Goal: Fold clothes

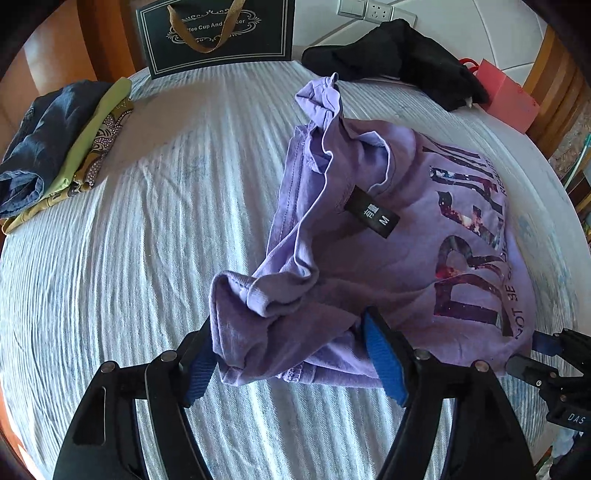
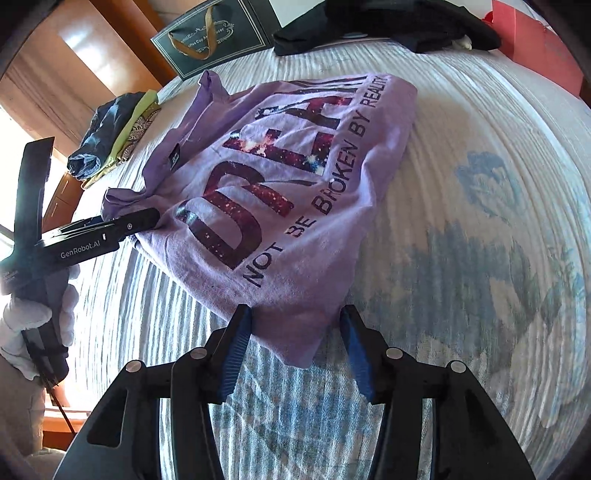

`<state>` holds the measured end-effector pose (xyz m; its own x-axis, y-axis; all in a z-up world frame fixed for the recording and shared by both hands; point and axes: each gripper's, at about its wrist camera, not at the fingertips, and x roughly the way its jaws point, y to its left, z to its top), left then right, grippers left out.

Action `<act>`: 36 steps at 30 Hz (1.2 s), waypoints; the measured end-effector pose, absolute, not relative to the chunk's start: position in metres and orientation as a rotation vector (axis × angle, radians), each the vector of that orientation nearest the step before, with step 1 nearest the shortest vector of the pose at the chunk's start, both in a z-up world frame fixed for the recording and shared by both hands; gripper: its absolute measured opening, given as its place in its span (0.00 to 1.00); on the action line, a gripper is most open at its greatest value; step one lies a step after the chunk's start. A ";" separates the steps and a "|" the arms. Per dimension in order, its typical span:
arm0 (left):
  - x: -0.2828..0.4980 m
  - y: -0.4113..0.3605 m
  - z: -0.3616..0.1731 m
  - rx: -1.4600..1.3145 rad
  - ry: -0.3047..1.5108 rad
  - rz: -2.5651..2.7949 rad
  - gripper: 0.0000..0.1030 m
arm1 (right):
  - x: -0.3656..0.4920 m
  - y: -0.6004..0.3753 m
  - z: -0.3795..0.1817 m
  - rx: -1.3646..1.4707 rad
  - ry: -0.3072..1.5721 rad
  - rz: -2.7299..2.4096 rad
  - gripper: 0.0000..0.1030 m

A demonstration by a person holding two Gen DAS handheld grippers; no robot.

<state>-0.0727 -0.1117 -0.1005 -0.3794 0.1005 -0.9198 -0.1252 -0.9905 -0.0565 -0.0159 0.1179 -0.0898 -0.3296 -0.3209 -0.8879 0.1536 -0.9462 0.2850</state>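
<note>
- My left gripper [image 1: 291, 354], bottom centre of the left wrist view: blue pads spread wide, bunched sleeve and hem of the purple T-shirt [image 1: 369, 258] sitting between them, fingers not pinched on the cloth.
- My right gripper [image 2: 295, 347], bottom centre of the right wrist view: jaws apart, the shirt's near corner lying between the pads, not clamped.
- Lower left of the right wrist view: white-gloved hand [image 2: 33, 325] holding the left gripper's handle, its tip touching the shirt's edge.
- Shirt lies mid-frame on the striped white bedspread [image 1: 129, 240], front up, folded narrow; galaxy-print "DREAM" with "NOT BE BROKEN BY REALITY" under it.
- Left wrist view: collar side rumpled, black size tag [image 1: 373, 212] reading M exposed, one sleeve twisted up toward the top of frame.
- Faded blue flower print [image 2: 491, 229] on the bedspread at right of the right wrist view.
- Upper left: stack of folded clothes [image 1: 62, 147], denim, lime green, patterned.
- Top centre: black gift bag [image 1: 218, 33] with gold handles.
- Top right: black garment [image 1: 395, 62] in a heap, red bag [image 1: 506, 96] just beside it.
</note>
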 end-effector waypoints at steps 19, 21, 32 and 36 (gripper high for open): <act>-0.081 -0.120 -0.057 -1.586 -0.026 2.495 0.56 | -0.005 0.137 -0.096 1.678 -0.254 -2.261 0.09; -0.094 -0.118 -0.037 -1.514 -0.036 2.525 0.60 | -0.005 0.139 -0.097 1.675 -0.288 -2.254 0.09; -0.167 -0.089 -0.055 -1.511 -0.016 2.476 0.65 | -0.012 0.143 -0.065 1.624 -0.291 -2.296 0.28; -0.183 -0.081 -0.074 -1.527 0.017 2.464 0.58 | -0.027 0.140 -0.053 1.552 -0.331 -2.272 0.34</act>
